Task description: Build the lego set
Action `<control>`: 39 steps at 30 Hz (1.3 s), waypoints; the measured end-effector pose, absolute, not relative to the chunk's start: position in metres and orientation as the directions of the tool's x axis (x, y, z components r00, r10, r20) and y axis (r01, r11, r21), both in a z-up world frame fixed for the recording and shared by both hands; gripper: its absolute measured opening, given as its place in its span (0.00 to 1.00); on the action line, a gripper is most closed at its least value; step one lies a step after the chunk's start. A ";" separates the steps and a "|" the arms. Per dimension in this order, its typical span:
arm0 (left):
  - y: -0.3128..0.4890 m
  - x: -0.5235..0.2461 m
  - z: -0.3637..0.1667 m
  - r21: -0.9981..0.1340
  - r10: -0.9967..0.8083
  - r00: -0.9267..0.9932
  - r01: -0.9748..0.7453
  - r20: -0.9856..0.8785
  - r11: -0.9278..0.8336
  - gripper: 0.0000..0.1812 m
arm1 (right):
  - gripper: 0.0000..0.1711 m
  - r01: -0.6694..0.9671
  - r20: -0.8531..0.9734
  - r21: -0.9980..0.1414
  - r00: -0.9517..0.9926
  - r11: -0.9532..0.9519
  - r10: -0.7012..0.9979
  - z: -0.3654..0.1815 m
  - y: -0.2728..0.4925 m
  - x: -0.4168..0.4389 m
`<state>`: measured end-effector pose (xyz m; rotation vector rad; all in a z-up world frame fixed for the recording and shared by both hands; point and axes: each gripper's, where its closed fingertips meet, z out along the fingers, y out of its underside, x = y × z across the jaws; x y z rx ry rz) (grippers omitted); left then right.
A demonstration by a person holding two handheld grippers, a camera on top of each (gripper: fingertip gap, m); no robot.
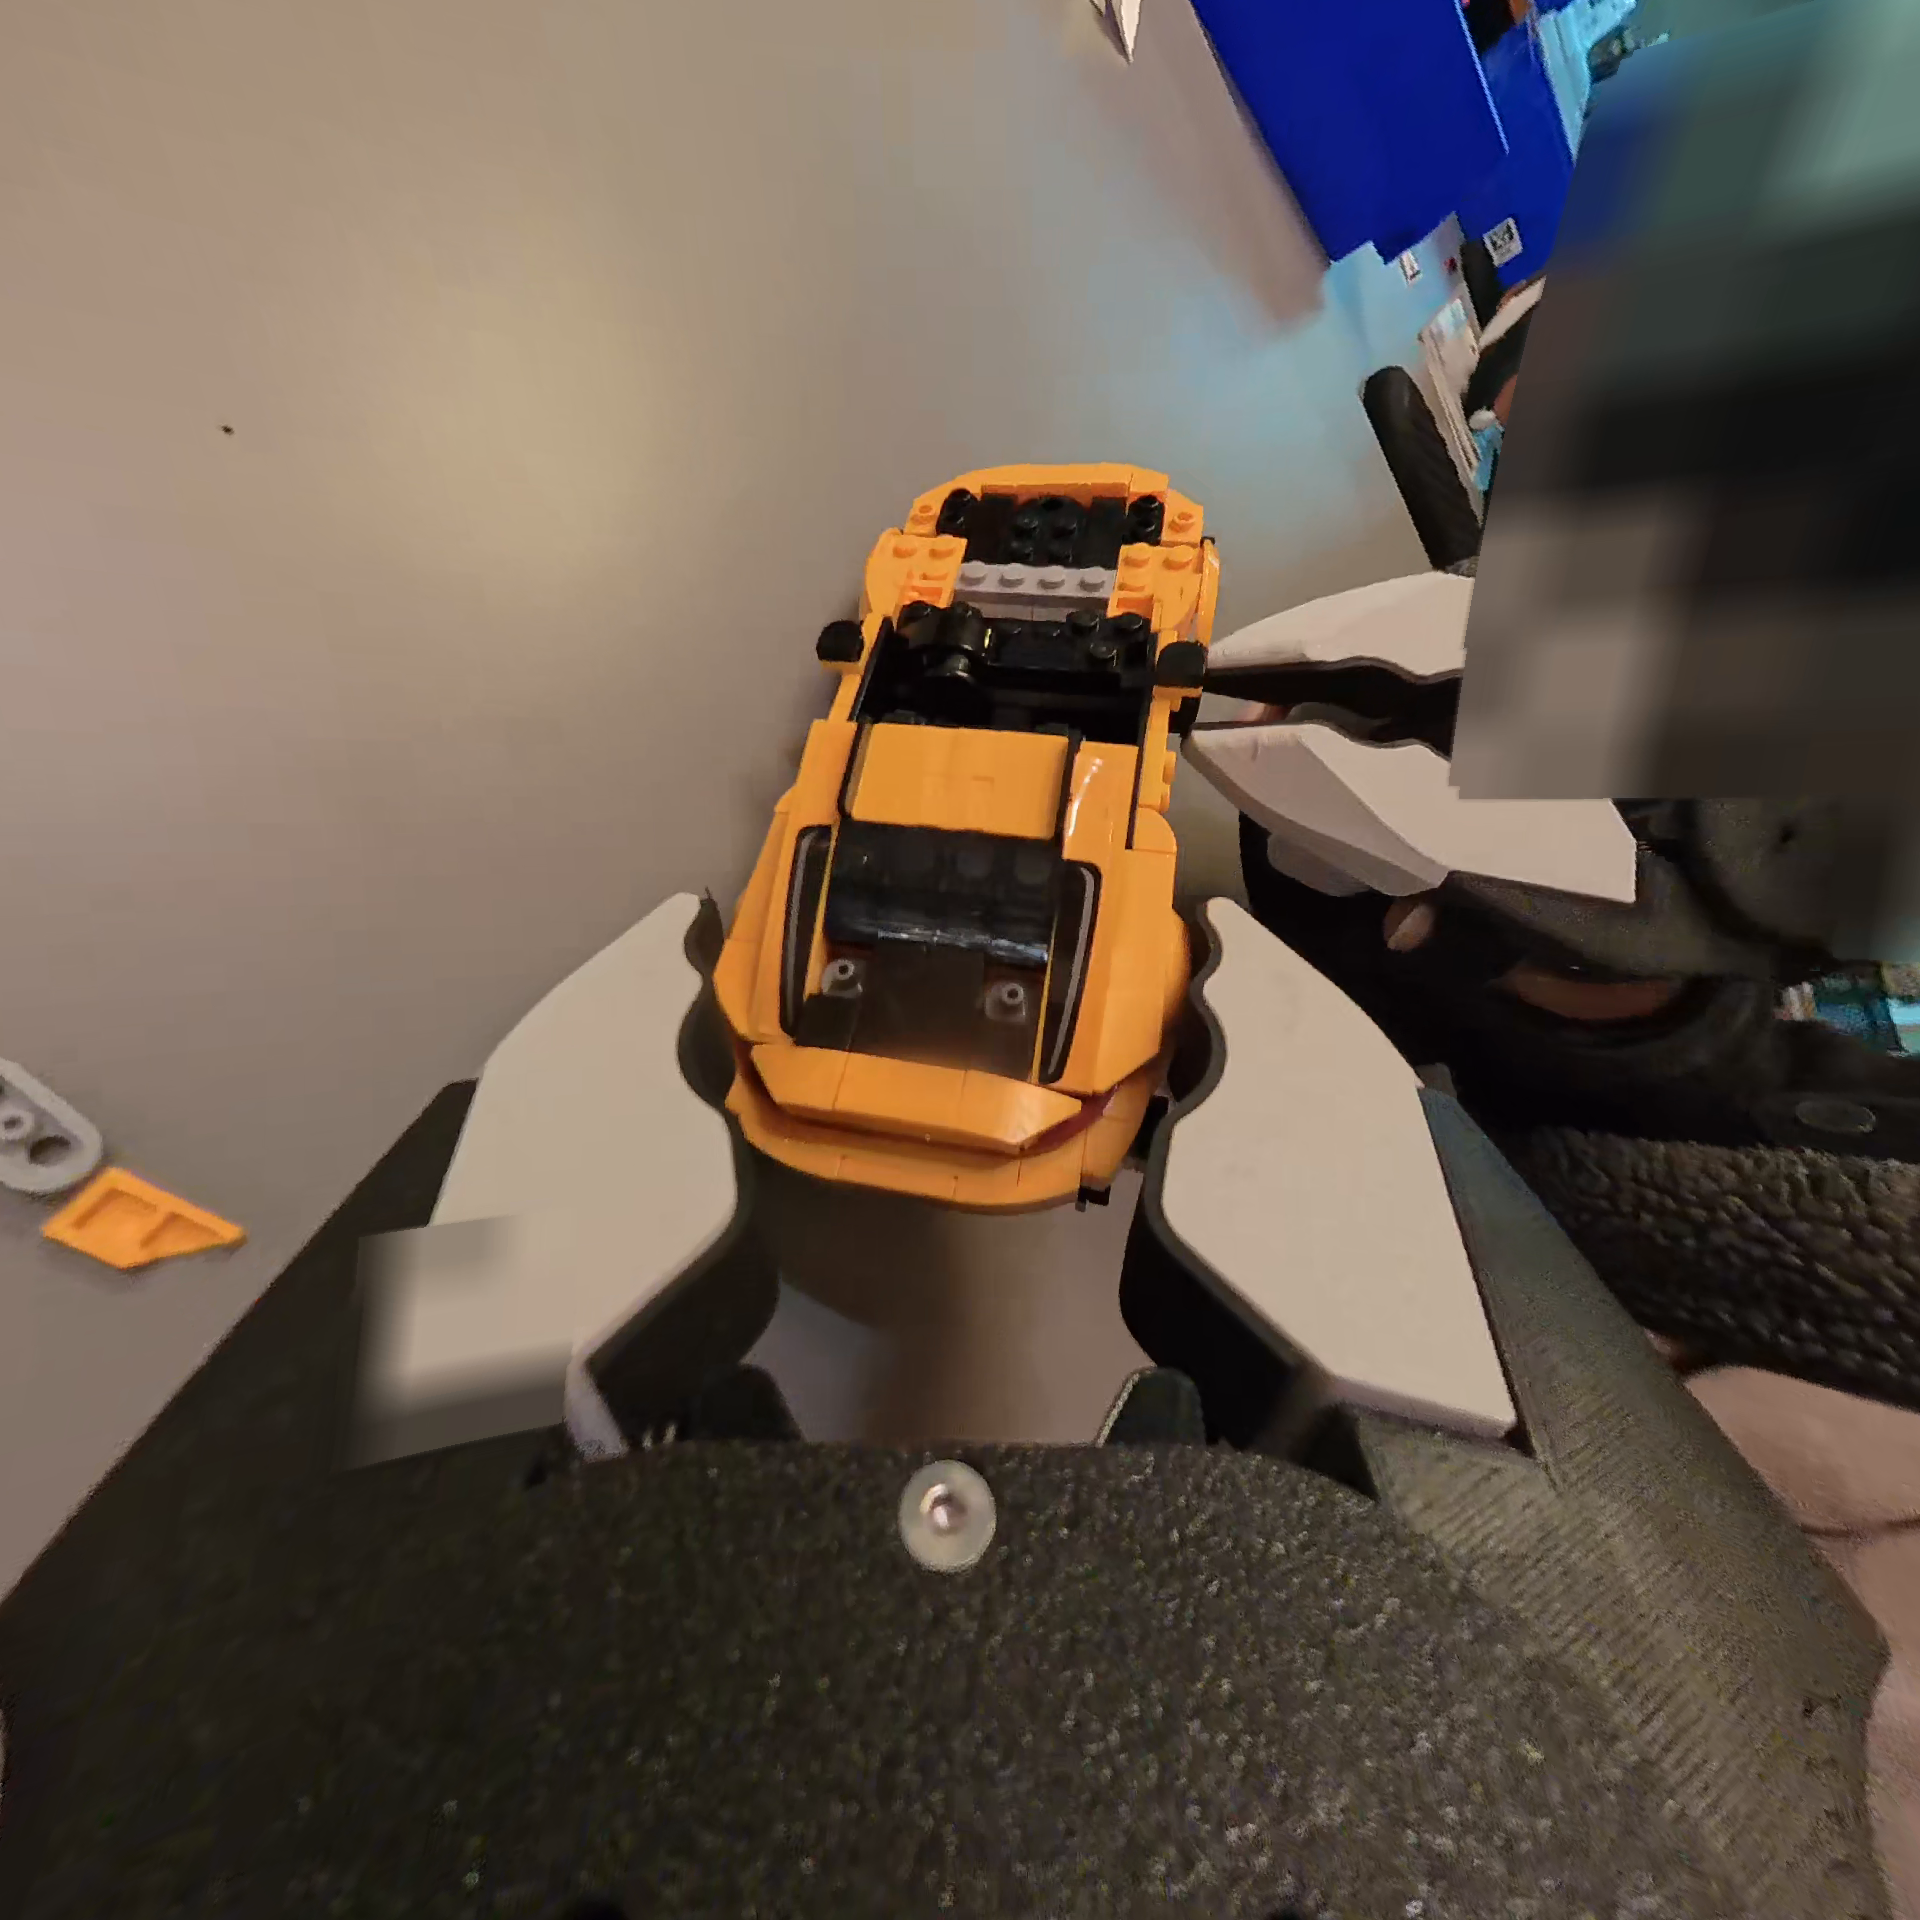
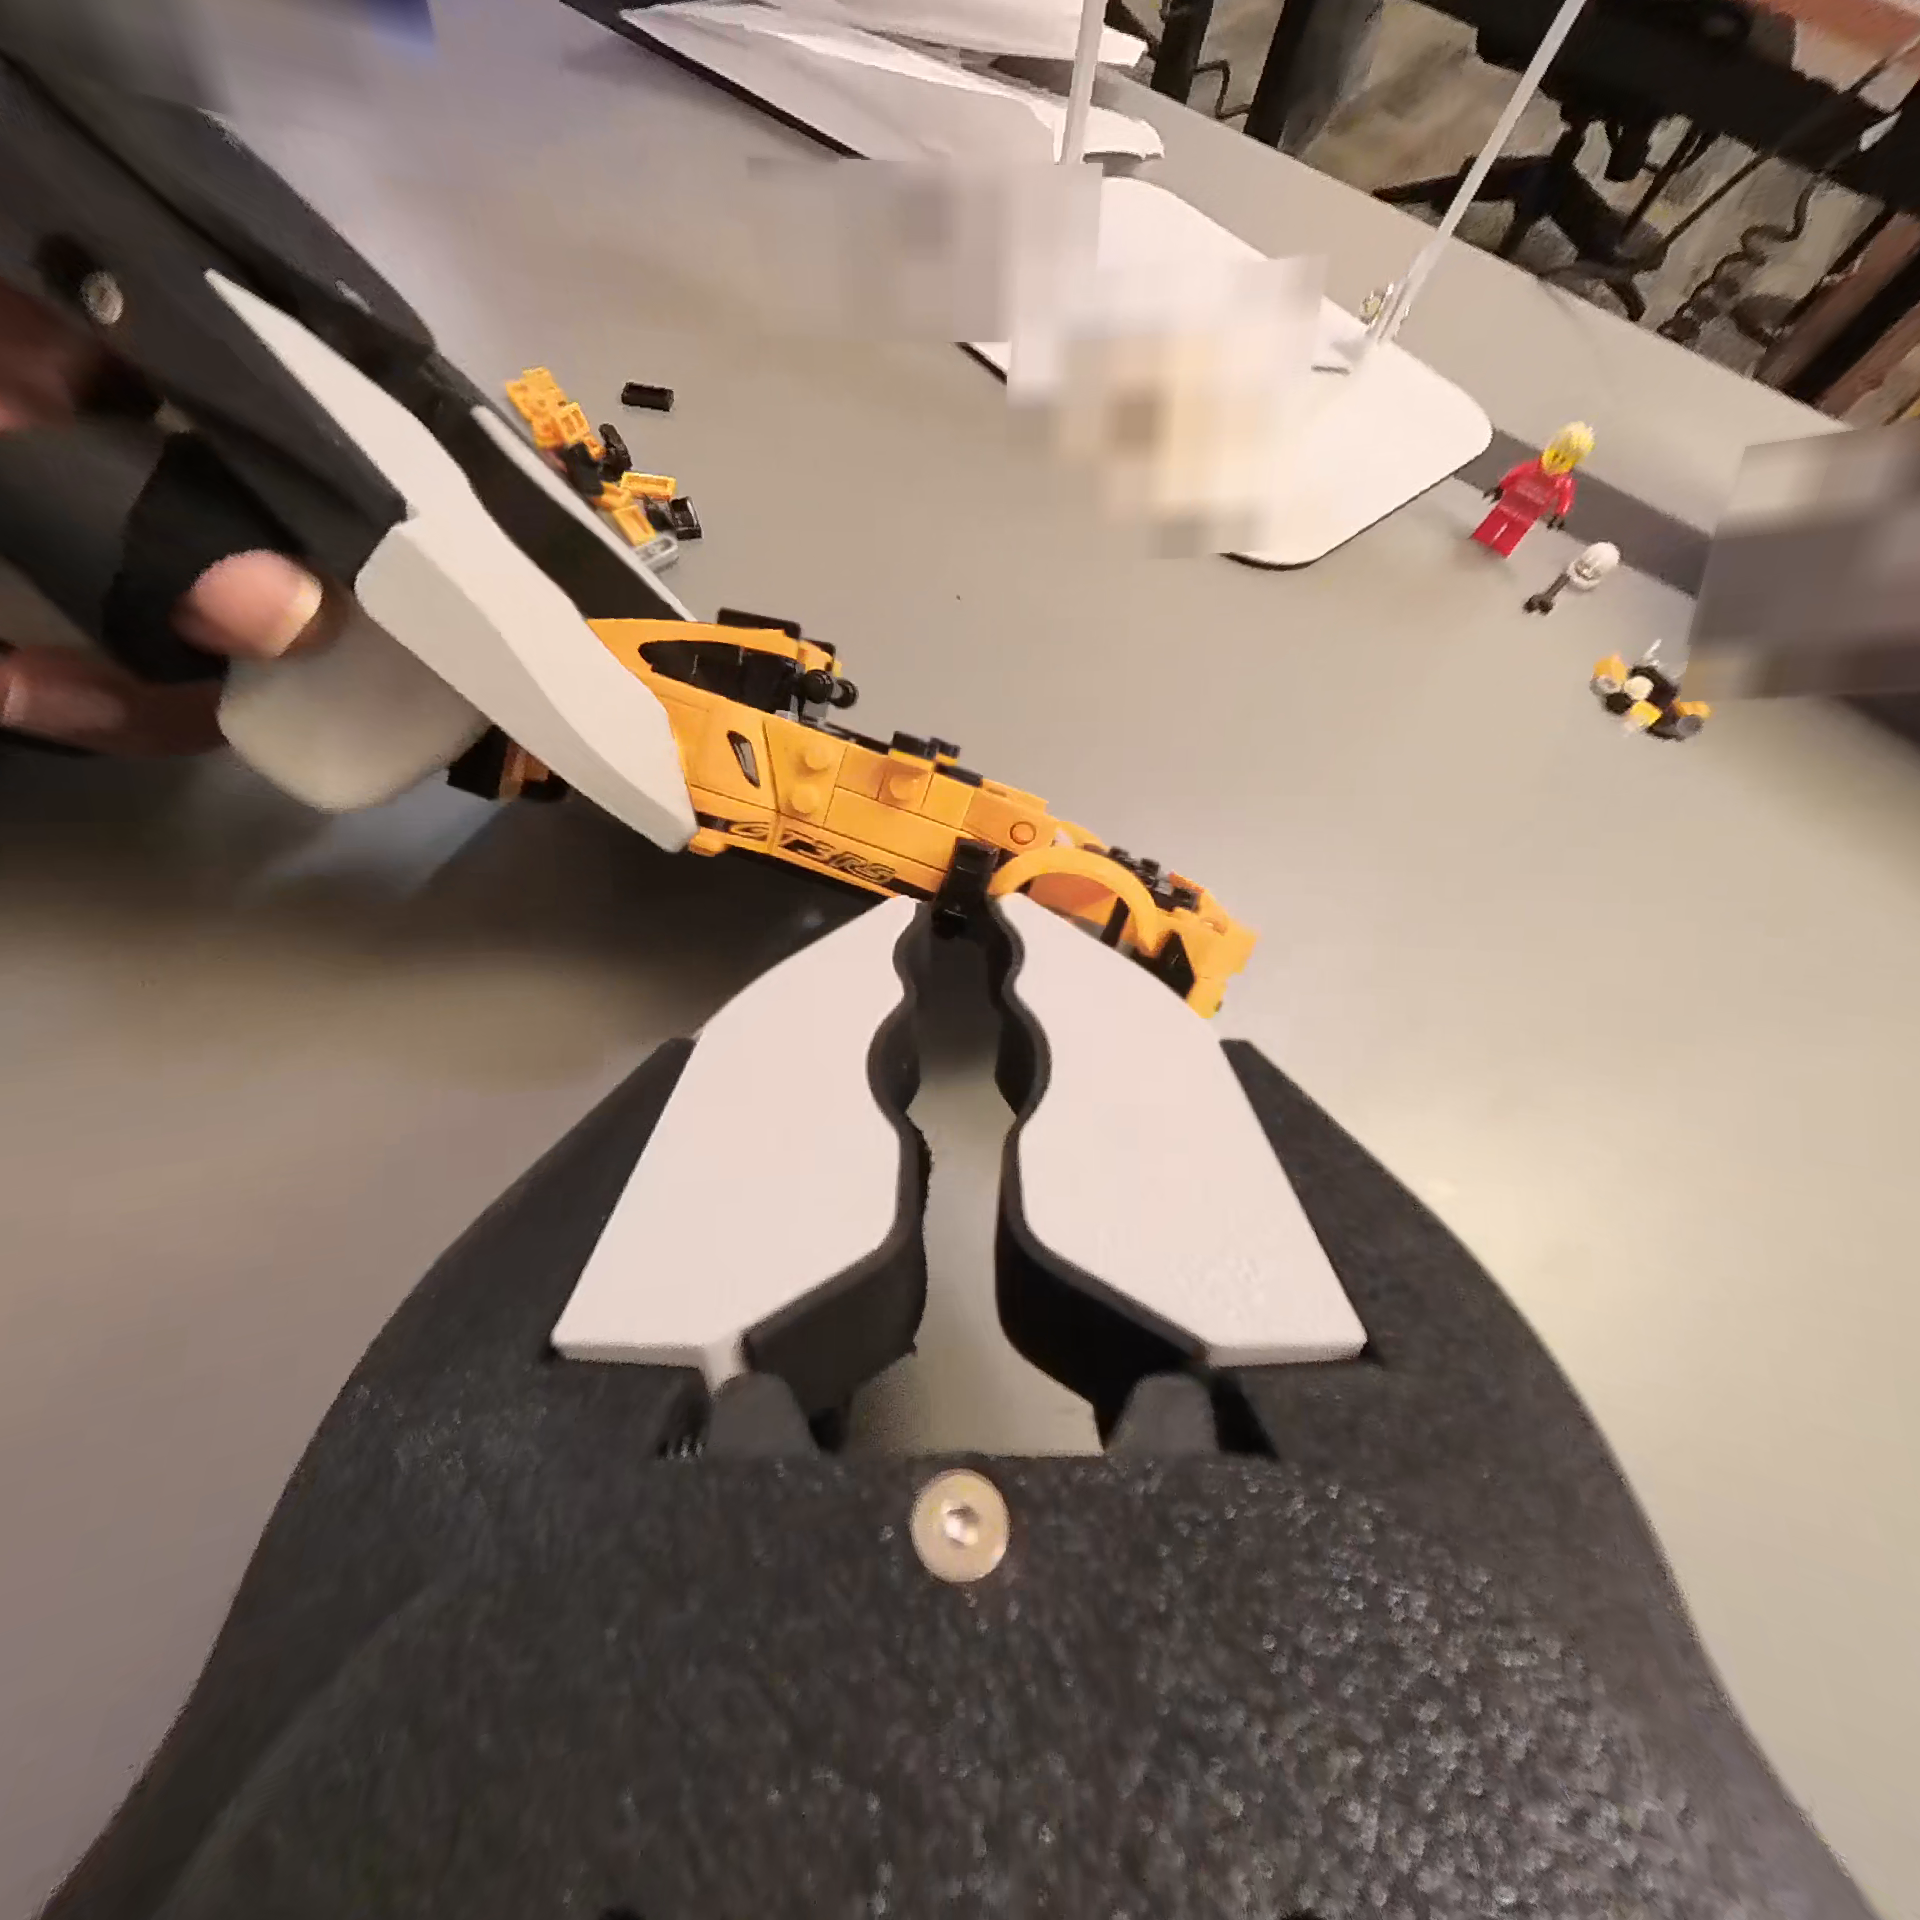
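An orange and black Lego car is held tilted over the grey table. My left gripper is shut on the car's near end, one finger on each side. In the right wrist view the car slopes down to the right, and a left finger covers its upper end. My right gripper is shut on a small black piece at the car's side, by an empty wheel arch. It also shows in the left wrist view, at the car's right side near the cockpit.
An orange wedge piece and a grey plate lie on the table to the left. Loose orange and black pieces, a red minifigure, a white helmet, a small parts cluster and a white stand base lie beyond the car.
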<state>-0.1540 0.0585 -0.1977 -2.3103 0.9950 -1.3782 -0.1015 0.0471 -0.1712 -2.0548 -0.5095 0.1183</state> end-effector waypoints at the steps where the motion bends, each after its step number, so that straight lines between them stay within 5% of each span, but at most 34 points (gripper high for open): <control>1: 0.058 -0.154 -0.198 -0.556 -0.686 0.323 -0.411 0.652 -0.722 0.46 | 0.05 0.293 0.109 -0.848 0.912 -0.442 0.396 -0.172 0.047 -0.103; 39: 0.051 -0.153 -0.211 -0.726 -0.862 0.409 -0.489 0.300 -0.484 0.45 | 0.03 -0.108 -0.309 -0.767 0.926 -0.632 0.217 -0.194 0.053 -0.092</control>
